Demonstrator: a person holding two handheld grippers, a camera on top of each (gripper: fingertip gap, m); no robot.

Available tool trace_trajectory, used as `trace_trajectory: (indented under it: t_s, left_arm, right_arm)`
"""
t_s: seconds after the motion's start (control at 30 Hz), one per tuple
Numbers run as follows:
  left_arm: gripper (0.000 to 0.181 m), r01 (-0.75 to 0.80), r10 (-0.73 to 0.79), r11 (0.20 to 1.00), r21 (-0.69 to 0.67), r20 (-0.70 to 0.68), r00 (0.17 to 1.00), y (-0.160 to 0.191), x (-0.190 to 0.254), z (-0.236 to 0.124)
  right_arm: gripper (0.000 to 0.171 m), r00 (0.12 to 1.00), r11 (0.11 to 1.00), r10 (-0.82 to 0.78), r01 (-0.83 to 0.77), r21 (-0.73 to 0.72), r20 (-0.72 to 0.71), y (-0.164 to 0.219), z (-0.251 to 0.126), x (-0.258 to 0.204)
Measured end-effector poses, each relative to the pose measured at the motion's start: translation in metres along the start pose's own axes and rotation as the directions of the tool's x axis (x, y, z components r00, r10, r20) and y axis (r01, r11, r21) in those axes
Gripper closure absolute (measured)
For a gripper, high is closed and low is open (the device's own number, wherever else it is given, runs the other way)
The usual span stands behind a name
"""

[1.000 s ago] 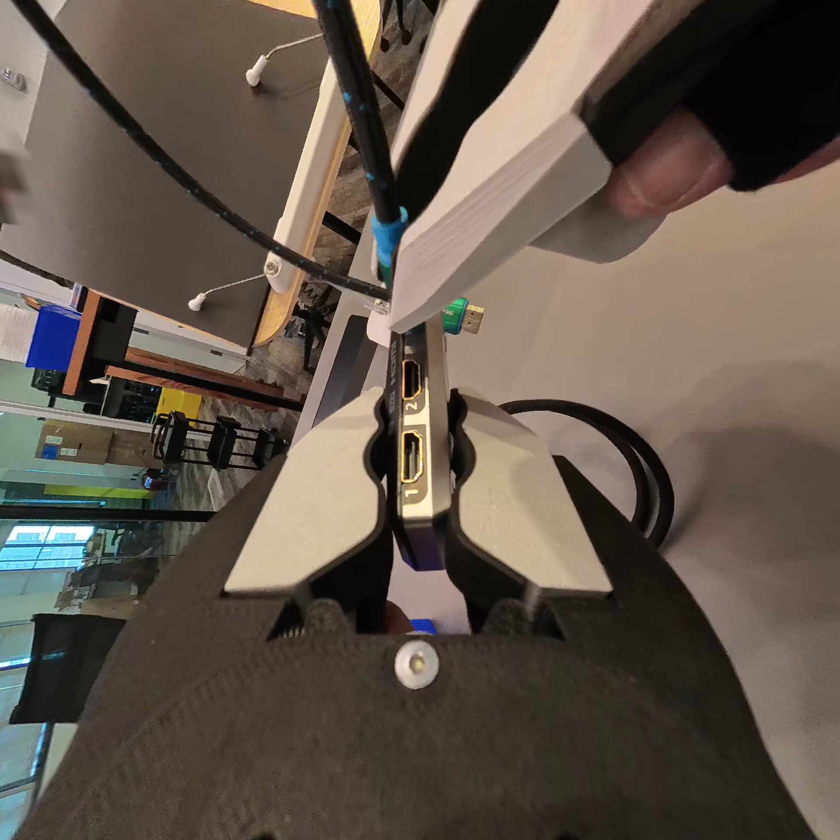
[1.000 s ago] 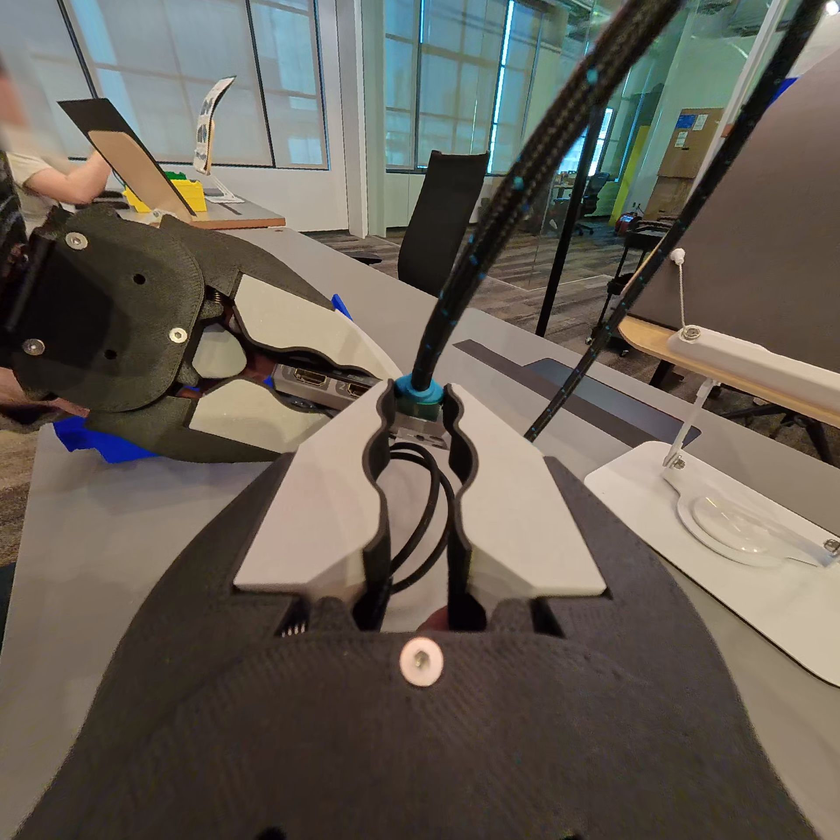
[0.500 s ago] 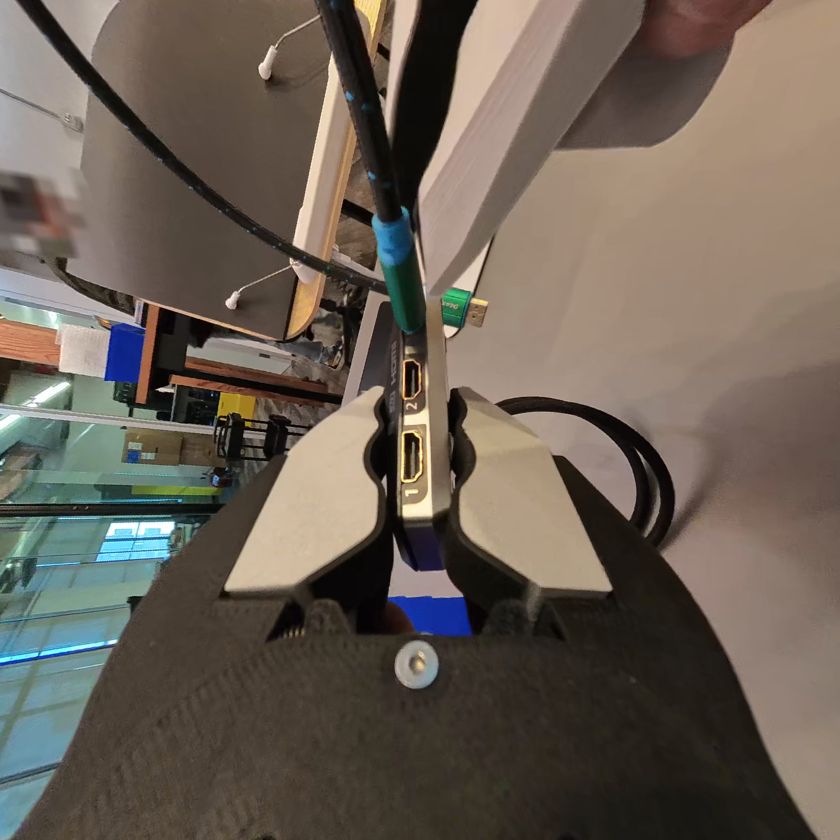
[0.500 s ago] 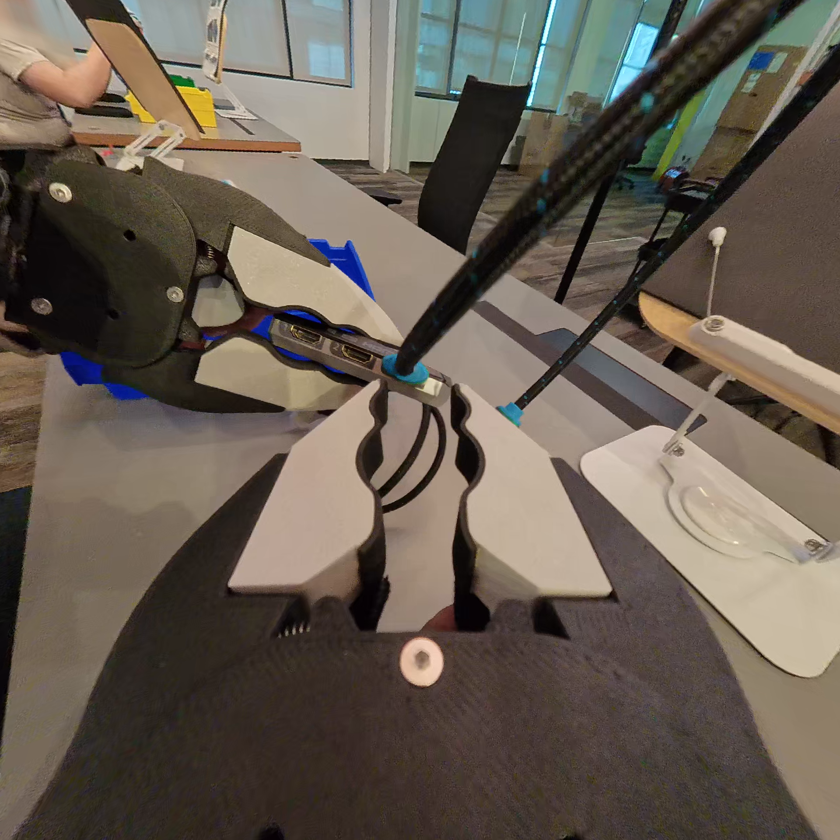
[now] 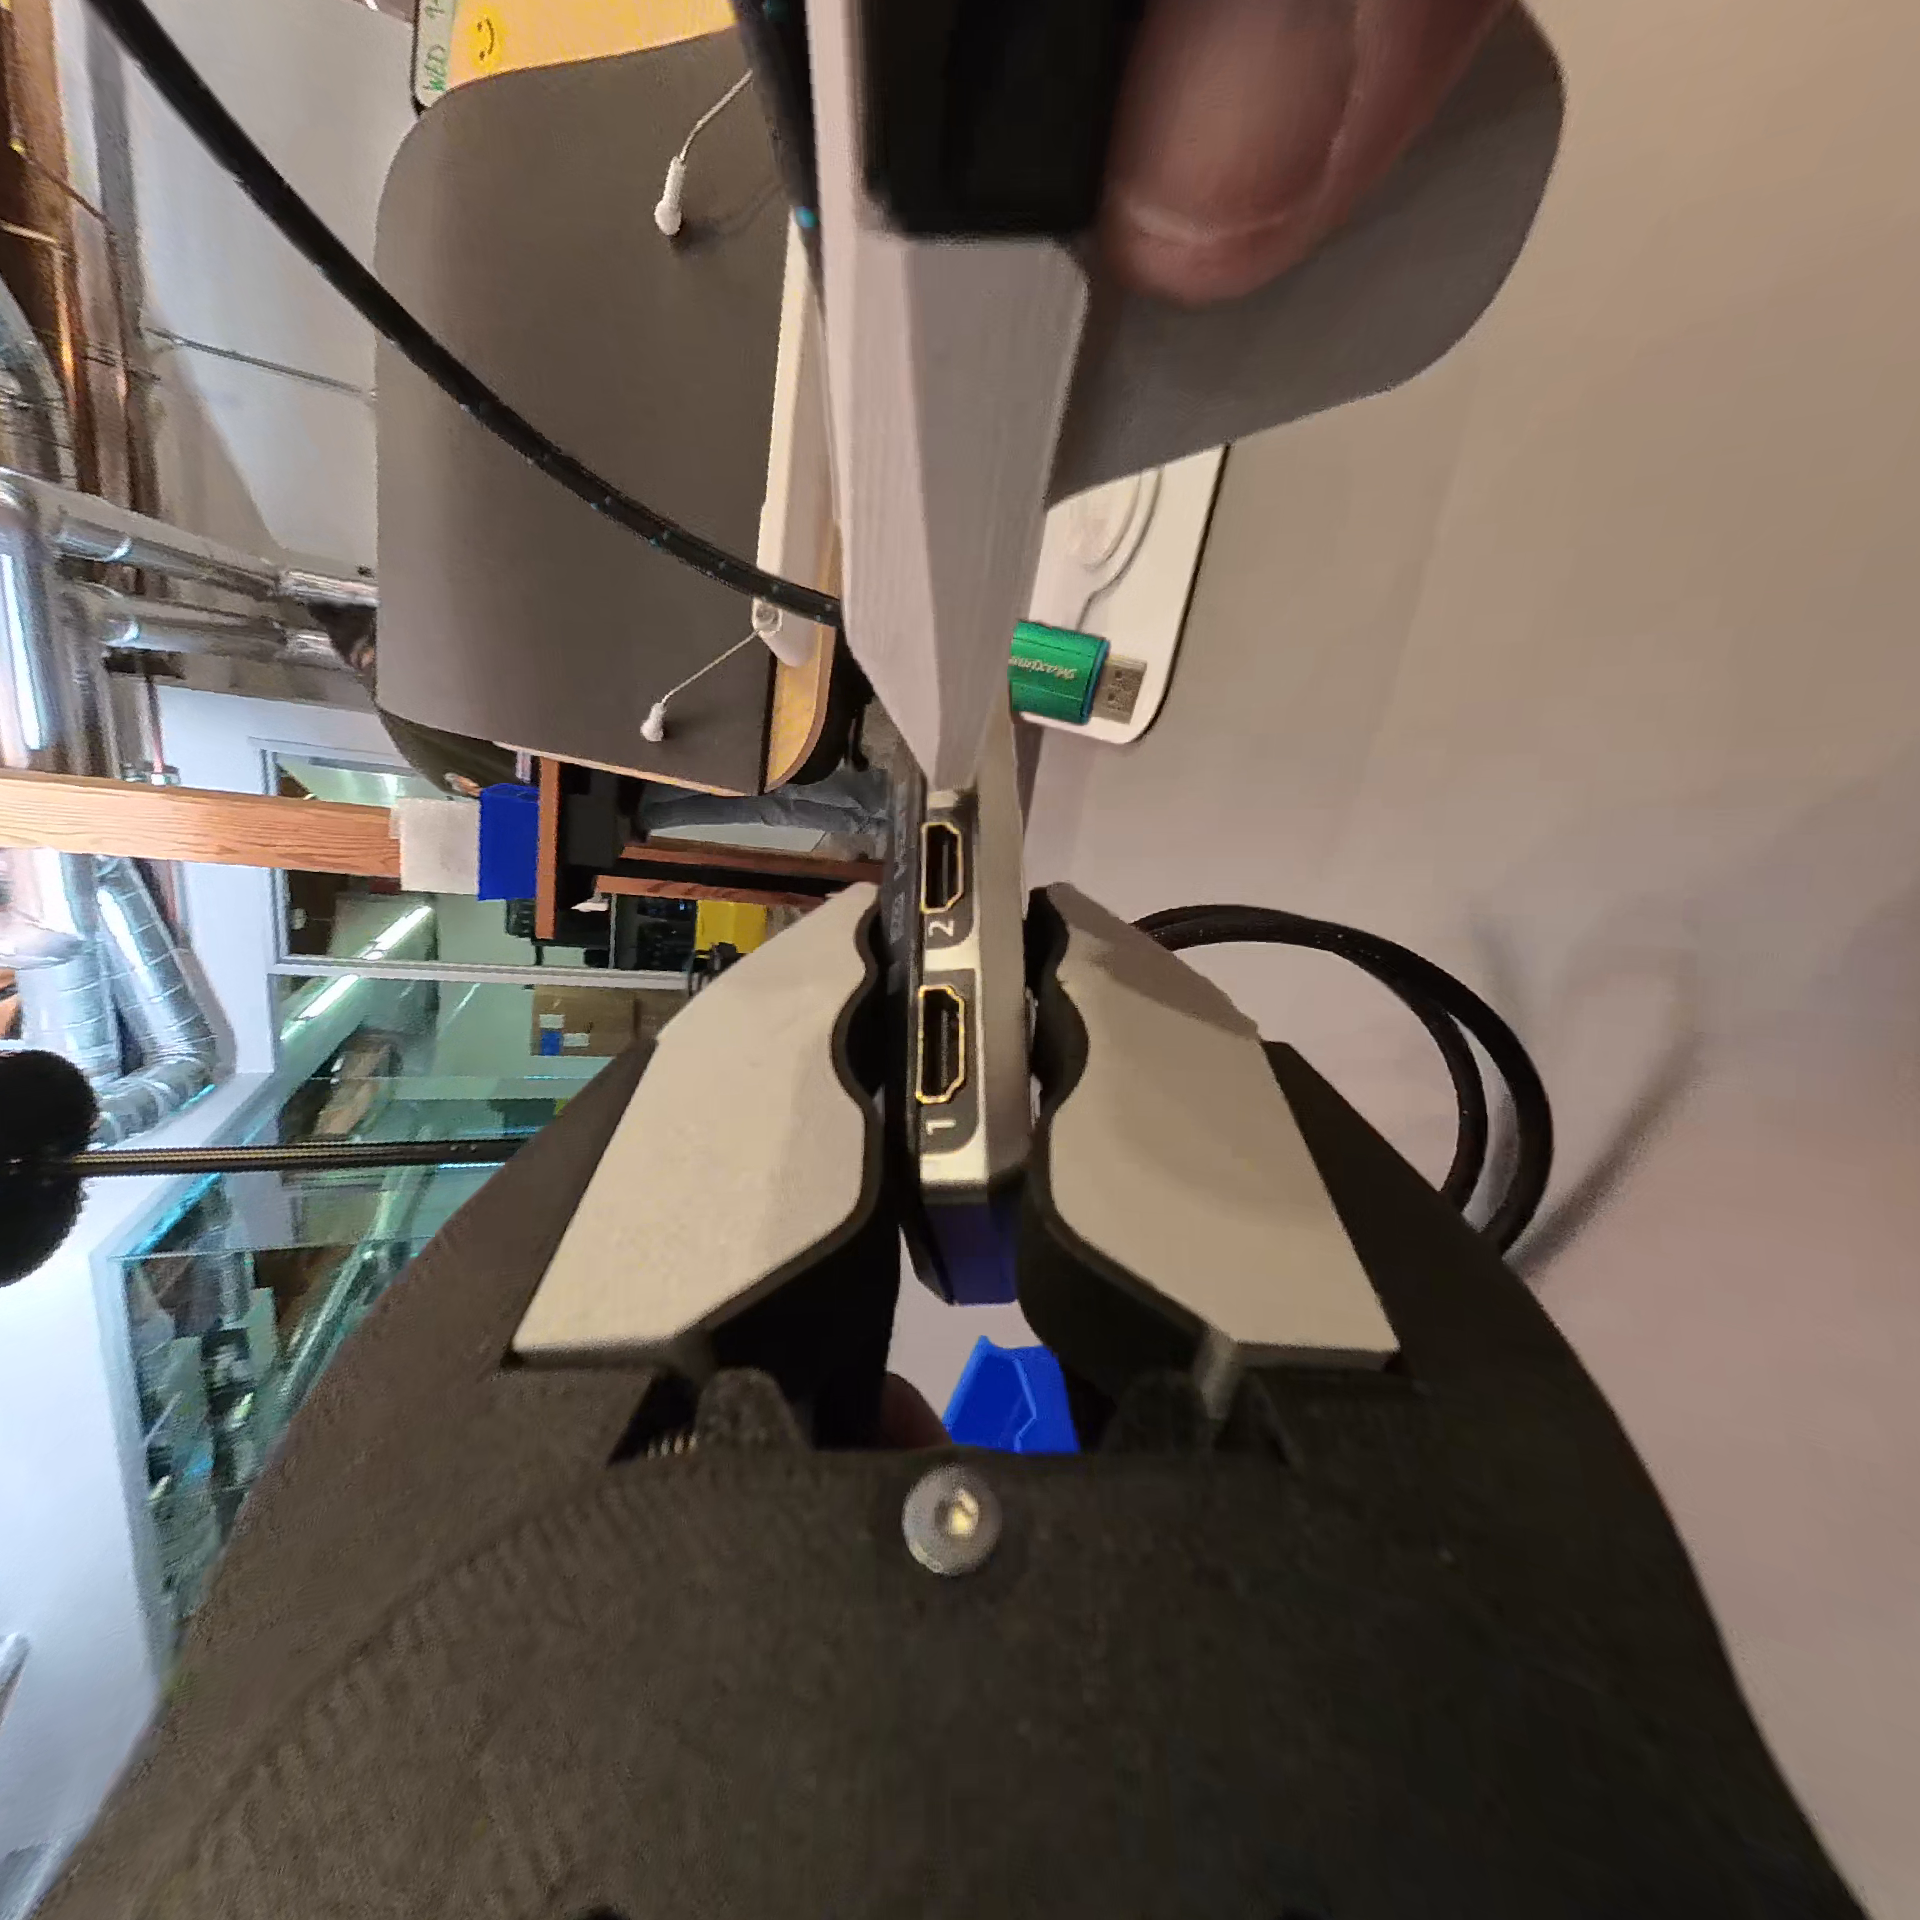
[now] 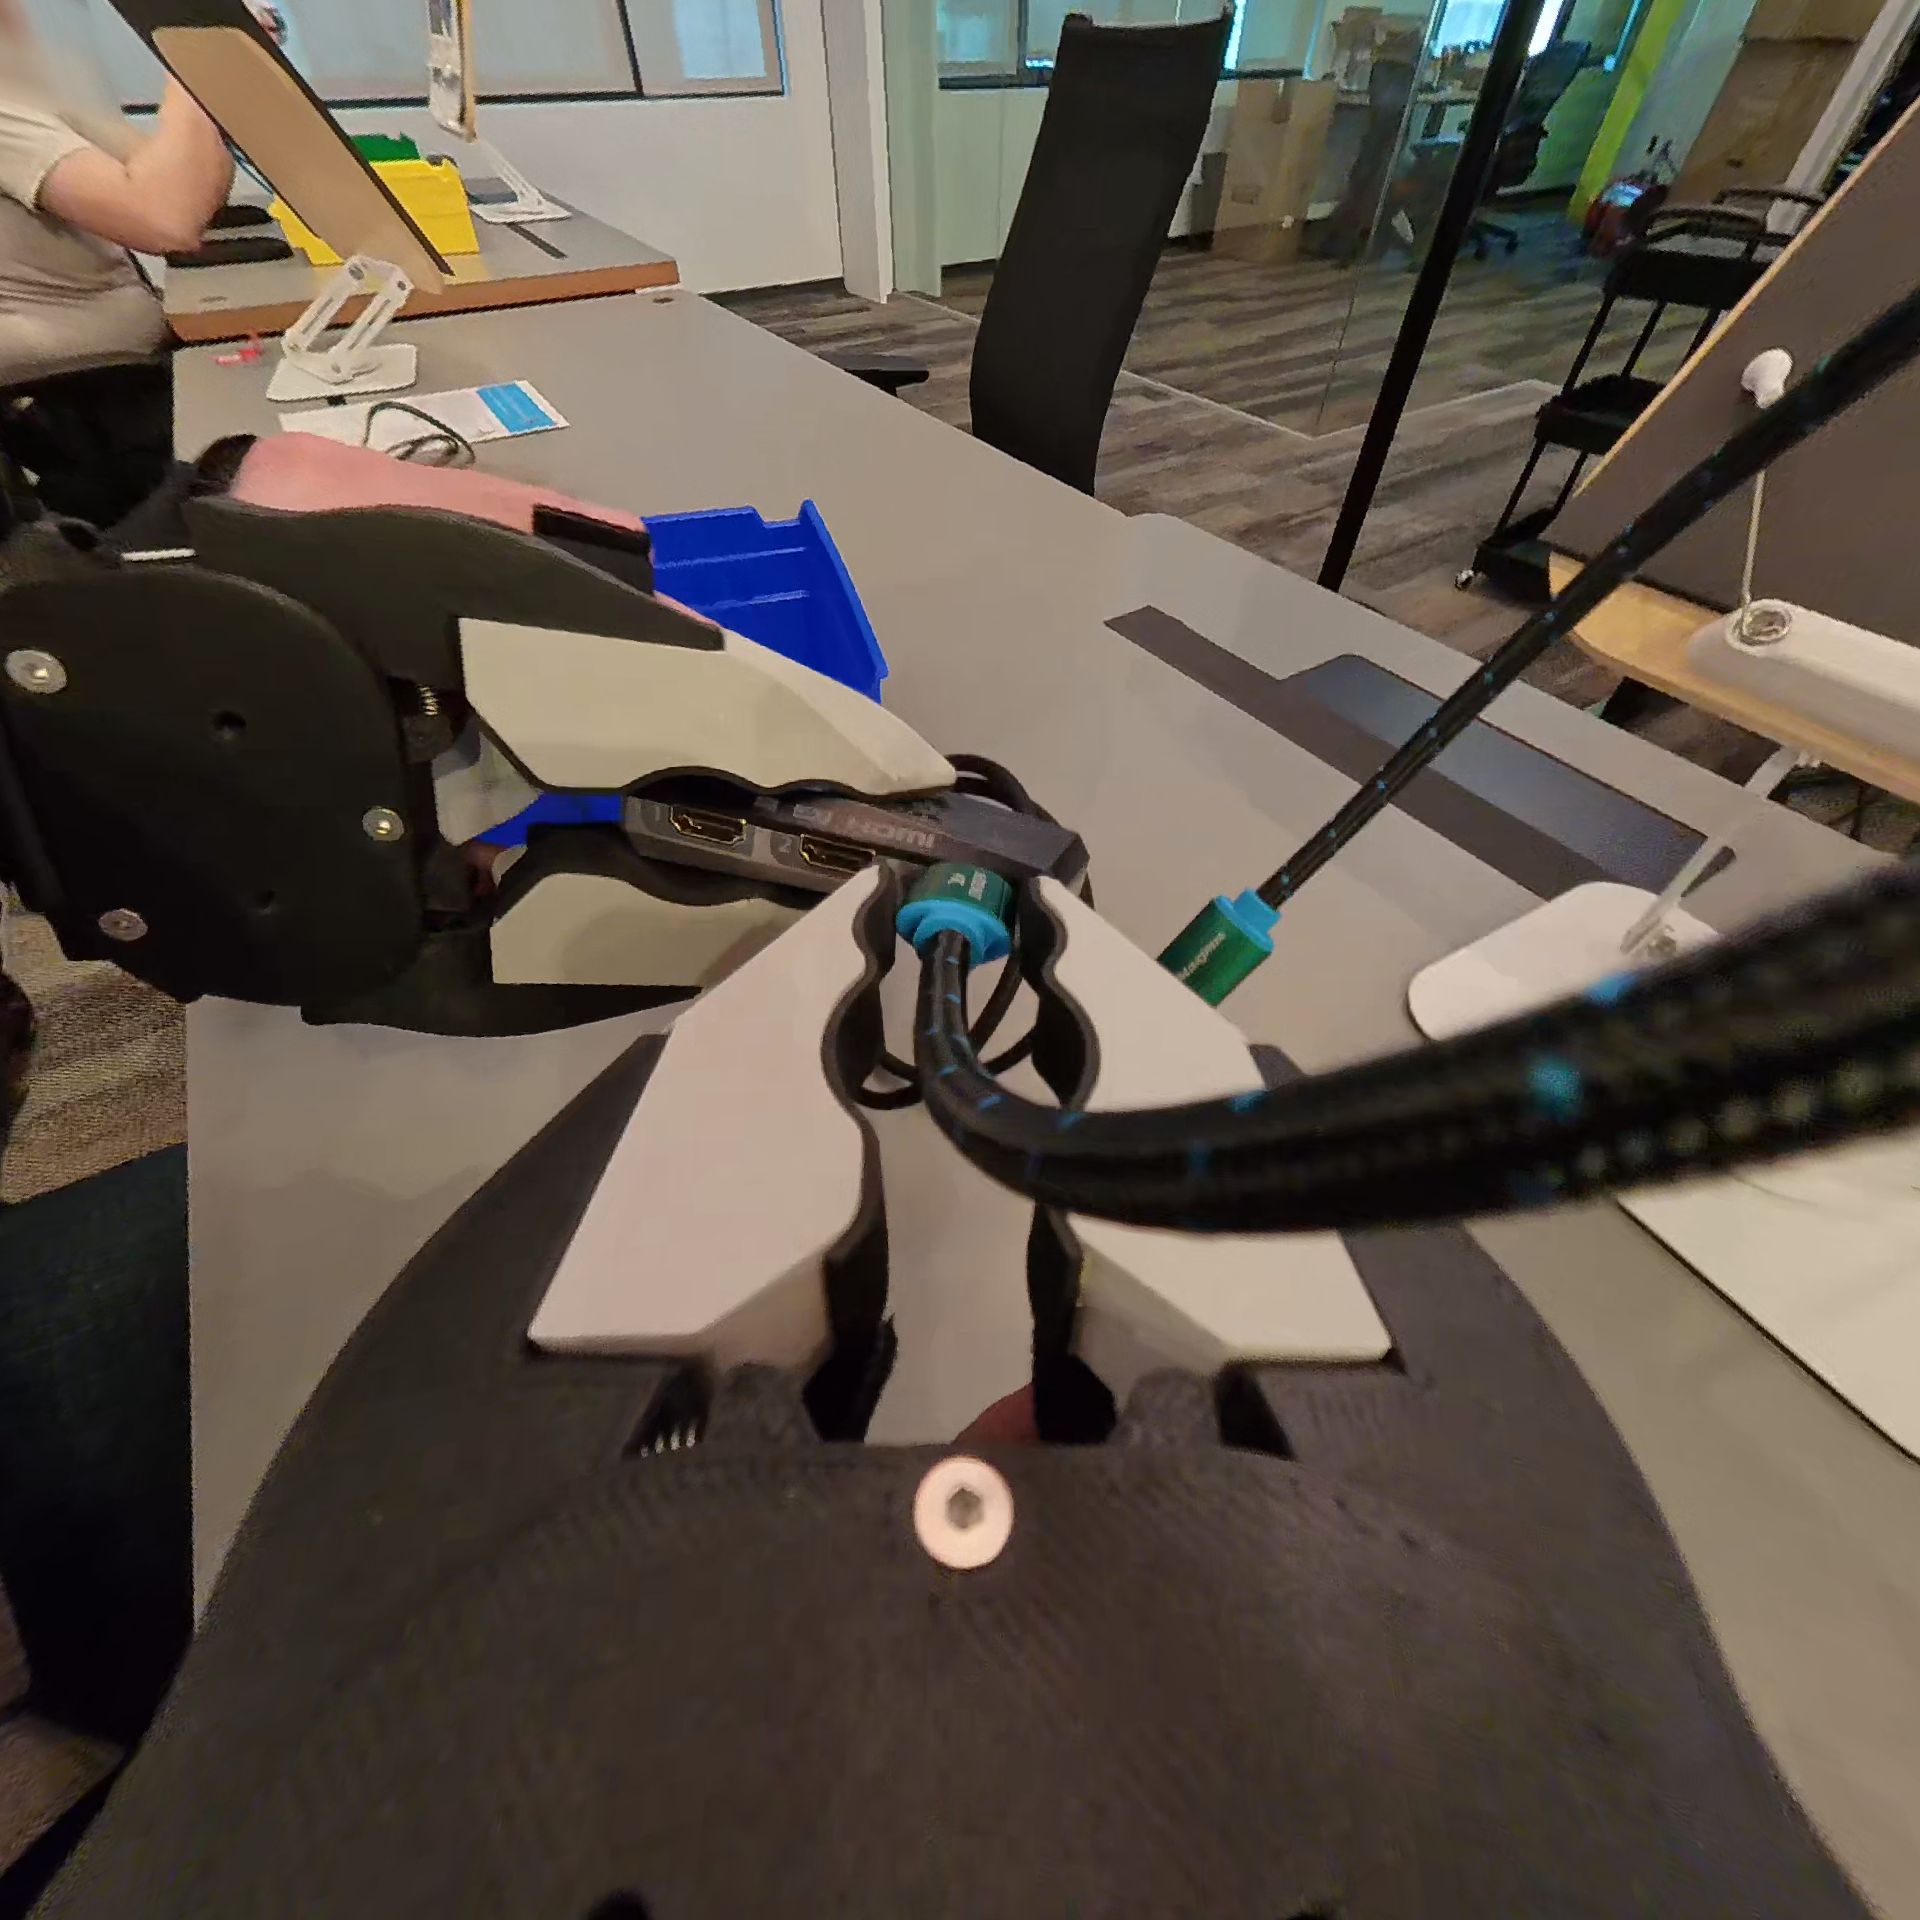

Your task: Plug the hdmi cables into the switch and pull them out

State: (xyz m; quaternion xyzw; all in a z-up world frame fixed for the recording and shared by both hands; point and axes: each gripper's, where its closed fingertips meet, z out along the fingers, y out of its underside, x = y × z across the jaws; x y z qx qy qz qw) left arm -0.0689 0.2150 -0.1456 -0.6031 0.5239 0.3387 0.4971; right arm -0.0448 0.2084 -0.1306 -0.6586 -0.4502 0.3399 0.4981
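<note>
The left gripper (image 5: 951, 1049) is clamped on the switch (image 5: 961, 1039), a slim grey bar held above the grey table (image 6: 623, 1091). In the left wrist view the switch runs from 6 o'clock to 12 o'clock between the 2 pads, with 2 open gold-rimmed ports facing the camera. The 3rd position, at the 12 o'clock end, is hidden there by the right gripper.

In the right wrist view the switch projects from the left gripper (image 6: 831, 821) toward 3 o'clock. The right gripper (image 6: 956, 914) has its fingertips around the green connector (image 6: 961, 891) of the braided cable (image 6: 1351, 1122), at the far end of the switch. The pads stand apart beside the connector; contact with it cannot be confirmed. The connector meets the switch edge; how deep it sits cannot be told. The cable loops from the connector back toward 6 o'clock, then out at 3 o'clock.

A second green connector (image 6: 1216, 951) hangs free at 2 o'clock of the right gripper, near the table. A blue bin (image 6: 769, 592) sits behind the left gripper at 12 o'clock. A thin black cable coil (image 5: 1496, 1091) lies on the table past the switch.
</note>
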Motion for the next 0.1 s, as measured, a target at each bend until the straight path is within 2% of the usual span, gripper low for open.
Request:
trace_trajectory:
  t_s: [0.1]
  left_arm:
    - [0.158, -0.029, 0.029, 1.000, -0.007, 0.032, 0.999, -0.0001, -0.0026, 0.0003]
  right_arm:
    - [0.152, 1.000, 1.000, -0.006, 0.006, -0.003, -0.016, 0.0008, 0.0002, 0.0008]
